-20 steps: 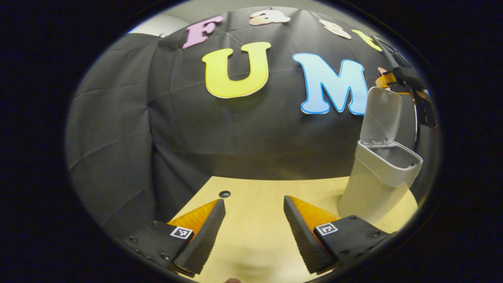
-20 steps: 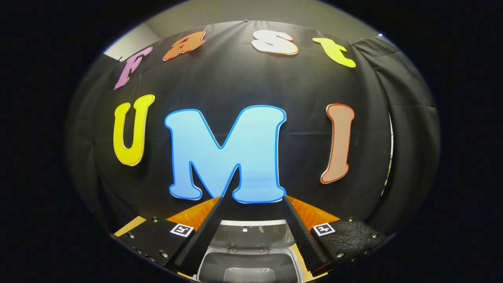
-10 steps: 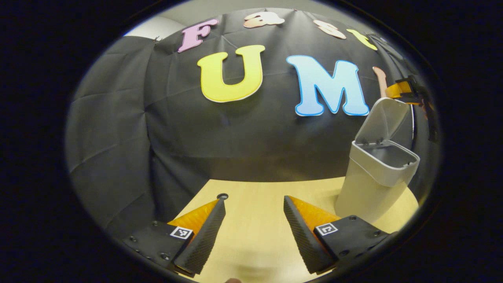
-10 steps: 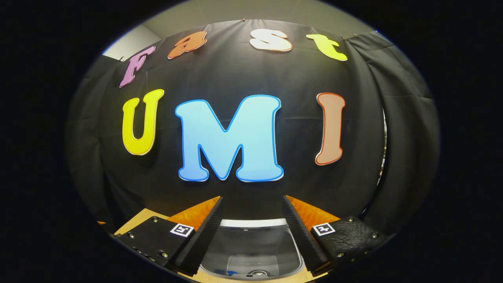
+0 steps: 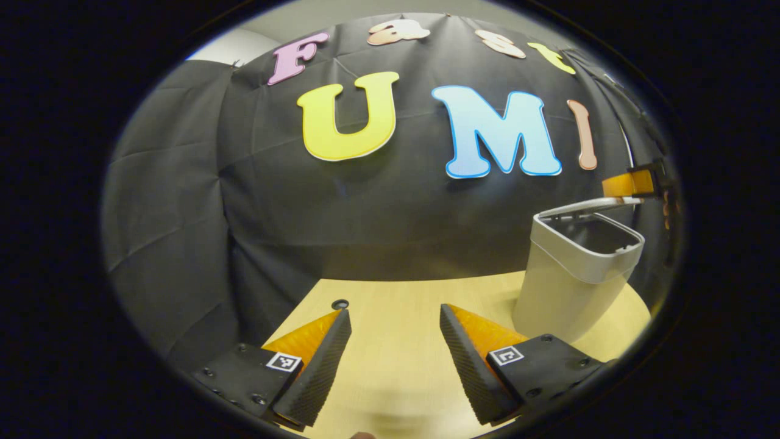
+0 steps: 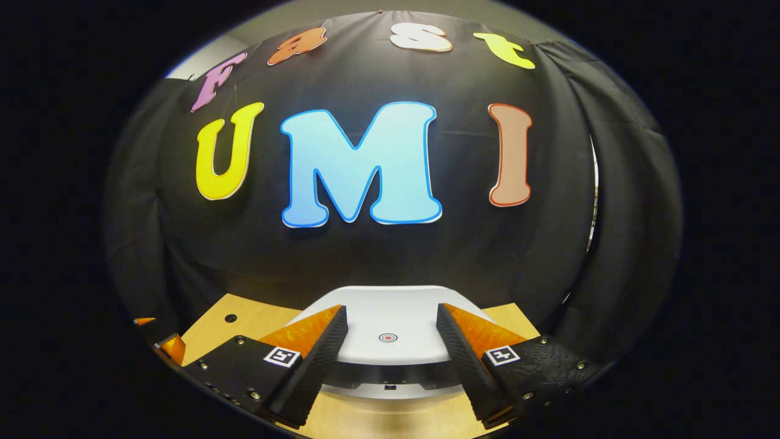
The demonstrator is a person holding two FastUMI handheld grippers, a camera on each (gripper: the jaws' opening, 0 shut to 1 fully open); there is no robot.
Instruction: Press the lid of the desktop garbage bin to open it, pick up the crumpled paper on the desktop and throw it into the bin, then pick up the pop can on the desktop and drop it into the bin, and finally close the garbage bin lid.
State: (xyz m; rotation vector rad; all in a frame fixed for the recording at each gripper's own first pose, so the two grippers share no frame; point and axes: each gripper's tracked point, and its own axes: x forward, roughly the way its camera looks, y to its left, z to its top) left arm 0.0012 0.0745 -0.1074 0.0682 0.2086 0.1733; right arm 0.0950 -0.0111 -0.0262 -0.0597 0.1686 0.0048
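Observation:
The pale desktop bin (image 5: pixel 570 286) stands on the wooden table at the right of the left gripper view. Its lid (image 5: pixel 585 206) lies almost flat, a narrow gap left over the rim. In the right gripper view the white lid (image 6: pixel 390 320), marked with a small red ring (image 6: pixel 387 337), sits right under my right gripper (image 6: pixel 390 306), which is open with a finger on each side of the ring. Part of that gripper (image 5: pixel 634 183) rests at the lid's far edge. My left gripper (image 5: pixel 393 309) hovers open over bare table, left of the bin, holding nothing.
The light wooden table (image 5: pixel 402 360) has a small round hole (image 5: pixel 339 303) near its back edge, also the hole (image 6: pixel 230 317) left of the bin. Black cloth walls close the booth behind and to both sides. The left gripper's fingers (image 6: pixel 164 344) peek in low left.
The lid has swung down from upright to nearly flat, and my right gripper has come down with it, staying open. The left gripper has barely moved.

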